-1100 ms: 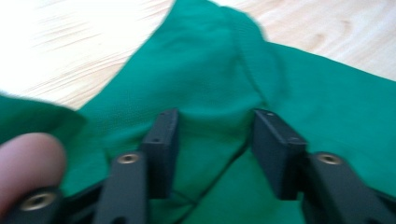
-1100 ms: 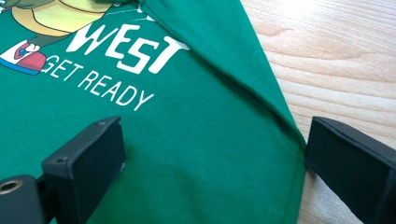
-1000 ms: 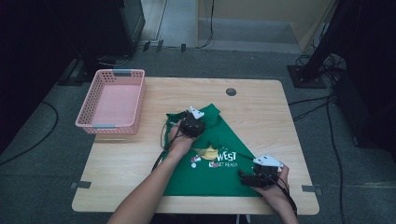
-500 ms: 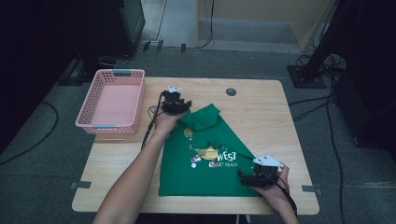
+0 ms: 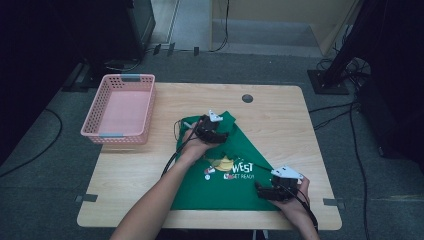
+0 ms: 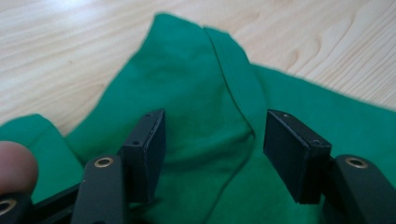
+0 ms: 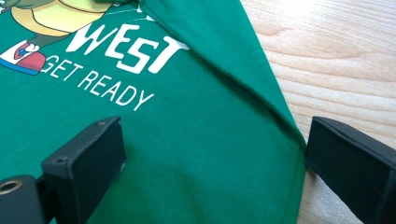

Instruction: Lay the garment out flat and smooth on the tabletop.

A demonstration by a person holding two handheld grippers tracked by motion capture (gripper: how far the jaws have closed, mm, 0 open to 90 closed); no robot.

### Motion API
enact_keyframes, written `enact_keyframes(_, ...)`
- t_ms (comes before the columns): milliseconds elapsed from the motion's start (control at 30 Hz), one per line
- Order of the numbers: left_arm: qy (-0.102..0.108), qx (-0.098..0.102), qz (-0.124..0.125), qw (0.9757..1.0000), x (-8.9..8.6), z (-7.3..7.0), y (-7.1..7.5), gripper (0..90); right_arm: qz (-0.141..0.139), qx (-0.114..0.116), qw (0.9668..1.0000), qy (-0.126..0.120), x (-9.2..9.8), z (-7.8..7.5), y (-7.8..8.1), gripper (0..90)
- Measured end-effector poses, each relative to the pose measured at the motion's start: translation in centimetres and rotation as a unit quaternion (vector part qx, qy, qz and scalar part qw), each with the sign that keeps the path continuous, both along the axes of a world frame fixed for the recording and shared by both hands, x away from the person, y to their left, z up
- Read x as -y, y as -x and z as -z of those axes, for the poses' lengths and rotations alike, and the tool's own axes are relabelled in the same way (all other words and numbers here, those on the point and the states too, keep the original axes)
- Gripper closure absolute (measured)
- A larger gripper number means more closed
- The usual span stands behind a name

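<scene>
A green T-shirt (image 5: 225, 185) with a cartoon print and the words "WEST GET READY" (image 5: 239, 171) lies folded into a rough triangle on the wooden table (image 5: 280, 120). My left gripper (image 5: 220, 134) hovers over the shirt's folded top; its jaws have just been opening. In the left gripper view the open left gripper (image 6: 212, 149) has green cloth (image 6: 201, 107) lying under the gap, not pinched. My right gripper (image 5: 264, 192) rests at the shirt's lower right corner. In the right gripper view the open right gripper (image 7: 215, 158) straddles the shirt's side edge (image 7: 275, 112).
A pink plastic basket (image 5: 119, 135) stands on the table's left side, with nothing in it. A round cable hole (image 5: 247, 98) sits near the table's far edge. Cables trail from both grippers. Bare wood lies right of the shirt.
Half a second ago the left hand was out past the shirt's upper left; it has come back onto the shirt's top. The right hand has stayed put.
</scene>
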State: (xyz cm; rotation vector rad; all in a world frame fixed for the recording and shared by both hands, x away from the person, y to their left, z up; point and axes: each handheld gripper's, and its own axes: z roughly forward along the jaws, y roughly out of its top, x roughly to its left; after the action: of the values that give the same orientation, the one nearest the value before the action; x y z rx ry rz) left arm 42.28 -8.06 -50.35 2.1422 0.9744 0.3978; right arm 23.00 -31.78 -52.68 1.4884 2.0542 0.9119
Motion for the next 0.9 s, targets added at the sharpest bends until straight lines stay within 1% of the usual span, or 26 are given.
enact_keyframes(33, -0.006, 0.001, -0.001, 1.0, 0.2, 0.2, 0.0, 40.6, -0.001, 0.001, 1.0, 0.0, 0.0, 0.0, 0.0, 4.8)
enact_keyframes(67, -0.018, 0.006, -0.006, 0.9998, 0.2, 0.3, 0.0, 42.4, 0.0, 0.0, 1.0, 0.0, 0.0, 0.0, 0.0, 4.8)
enact_keyframes(100, -0.023, 0.013, -0.014, 0.9996, 0.3, 0.5, -0.1, 49.1, 0.0, 0.0, 1.0, 0.001, 0.0, 0.0, 0.0, 4.8)
enact_keyframes(133, -0.021, 0.013, -0.02, 0.9995, 0.2, 0.5, -0.2, 54.6, -0.001, 0.0, 1.0, 0.0, 0.0, 0.0, 0.0, 4.8)
enact_keyframes(200, -0.021, 0.012, -0.035, 0.9991, 0.0, 0.4, -0.5, 74.0, 0.0, 0.0, 1.0, 0.0, 0.0, 0.0, 0.0, 4.8)
enact_keyframes(233, -0.022, 0.009, -0.035, 0.9991, -0.2, 0.3, -0.7, 80.2, -0.001, 0.0, 1.0, 0.0, 0.0, 0.0, 0.0, 4.8)
enact_keyframes(267, -0.027, 0.008, -0.033, 0.9991, -0.3, 0.3, -0.8, 83.9, -0.001, 0.001, 1.0, 0.0, 0.0, 0.0, 0.0, 4.8)
enact_keyframes(333, -0.034, 0.009, -0.035, 0.9988, -0.5, 0.3, -1.2, 87.2, 0.0, 0.0, 1.0, 0.0, 0.0, 0.0, 0.0, 4.8)
enact_keyframes(433, -0.03, 0.014, -0.061, 0.9976, -1.4, -0.2, -2.1, 88.5, -0.001, 0.001, 1.0, 0.0, 0.0, 0.0, 0.0, 4.8)
enact_keyframes(533, -0.026, 0.02, -0.092, 0.9952, -2.5, -0.9, -3.6, 88.7, -0.001, 0.0, 1.0, 0.0, 0.0, 0.0, 0.0, 4.8)
enact_keyframes(633, -0.021, 0.027, -0.127, 0.9913, -3.8, -2.1, -5.5, 88.6, -0.001, 0.0, 1.0, 0.001, 0.0, 0.0, 0.0, 4.8)
enact_keyframes(667, -0.021, 0.03, -0.14, 0.9895, -4.2, -2.4, -6.1, 88.5, -0.001, 0.0, 1.0, 0.001, 0.0, 0.0, 0.0, 4.8)
enact_keyframes(733, -0.017, 0.034, -0.172, 0.9844, -5.1, -3.0, -7.4, 86.5, -0.001, 0.001, 1.0, 0.001, 0.0, 0.0, 0.1, 4.8)
enact_keyframes(767, -0.012, 0.035, -0.193, 0.9804, -5.6, -3.3, -8.1, 82.1, -0.001, 0.0, 1.0, 0.001, 0.0, 0.0, 0.1, 4.8)
enact_keyframes(800, -0.005, 0.032, -0.216, 0.9757, -6.2, -3.6, -8.6, 73.2, -0.001, 0.0, 1.0, 0.001, 0.1, 0.0, 0.1, 4.8)
enact_keyframes(833, 0.012, 0.026, -0.231, 0.9724, -6.8, -3.8, -9.0, 62.7, -0.001, 0.0, 1.0, 0.001, 0.1, 0.0, 0.1, 4.8)
enact_keyframes(867, 0.03, 0.022, -0.237, 0.9708, -7.3, -3.9, -9.3, 57.2, -0.001, 0.0, 1.0, 0.0, 0.1, 0.0, 0.1, 4.8)
enact_keyframes(900, 0.041, 0.019, -0.235, 0.9709, -7.8, -4.0, -9.4, 52.1, -0.001, 0.0, 1.0, 0.0, 0.1, 0.0, 0.1, 4.8)
